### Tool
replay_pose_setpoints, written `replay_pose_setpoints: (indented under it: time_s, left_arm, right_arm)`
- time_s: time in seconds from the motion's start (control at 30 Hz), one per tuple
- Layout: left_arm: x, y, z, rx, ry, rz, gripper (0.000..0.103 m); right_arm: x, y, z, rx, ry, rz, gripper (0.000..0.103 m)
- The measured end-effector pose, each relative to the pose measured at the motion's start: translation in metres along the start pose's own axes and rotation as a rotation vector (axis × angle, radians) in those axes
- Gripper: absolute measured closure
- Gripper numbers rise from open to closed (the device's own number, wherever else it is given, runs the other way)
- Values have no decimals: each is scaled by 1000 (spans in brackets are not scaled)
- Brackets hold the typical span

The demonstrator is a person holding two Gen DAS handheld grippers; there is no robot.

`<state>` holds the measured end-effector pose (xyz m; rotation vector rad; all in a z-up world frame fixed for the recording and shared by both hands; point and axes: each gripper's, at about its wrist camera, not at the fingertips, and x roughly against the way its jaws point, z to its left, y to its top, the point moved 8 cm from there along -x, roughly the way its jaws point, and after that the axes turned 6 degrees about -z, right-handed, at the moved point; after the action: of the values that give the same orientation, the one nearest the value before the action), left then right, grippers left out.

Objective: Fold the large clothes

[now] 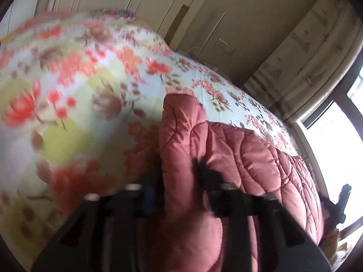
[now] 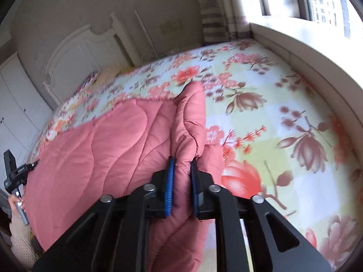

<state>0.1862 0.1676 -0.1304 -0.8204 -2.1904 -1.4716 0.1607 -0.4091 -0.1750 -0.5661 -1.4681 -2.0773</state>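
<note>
The pink quilted cover (image 2: 109, 140) lies on the bed, one thick fold of it standing up between the right gripper (image 2: 181, 188), whose blue pads (image 2: 169, 188) pinch it from both sides. It looks puffy, soft and light, with a smooth, rather slippery face, so a hold on a doubled edge or corner would likely keep better than one on a flat panel. The left gripper (image 1: 179, 181) also has a ridge of the cover (image 1: 238, 154) running up between its fingers, but blur hides whether they press on it; I cannot tell. Beyond the right tool, the flowered sheet (image 2: 283, 117) spreads out bare ahead and to its right, giving room to lay the fold. Farther right stands the window ledge (image 2: 317, 52); ahead, the white headboard (image 2: 74, 54).
</note>
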Motion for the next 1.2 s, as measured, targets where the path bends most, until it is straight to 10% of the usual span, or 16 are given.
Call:
replay_pose_setpoints:
  time_s: [0.1, 0.23, 0.53, 0.67, 1.2]
  left_arm:
    - [56, 32, -5, -100, 219, -267, 6]
    - [99, 48, -76, -251, 127, -389, 2]
    - [-7, 1, -173, -553, 218, -137, 2]
    - [-87, -42, -142, -546, 252, 96, 2]
    - [-91, -43, -130, -492, 212, 102, 2]
  right_arm:
    - [30, 20, 2, 18, -72, -61, 9]
    - [79, 51, 58, 171, -18, -220, 9]
    - [3, 30, 208, 509, 20, -96, 10]
    - [-73, -20, 192, 552, -46, 111, 8]
    - [-87, -17, 181, 408, 21, 147, 7]
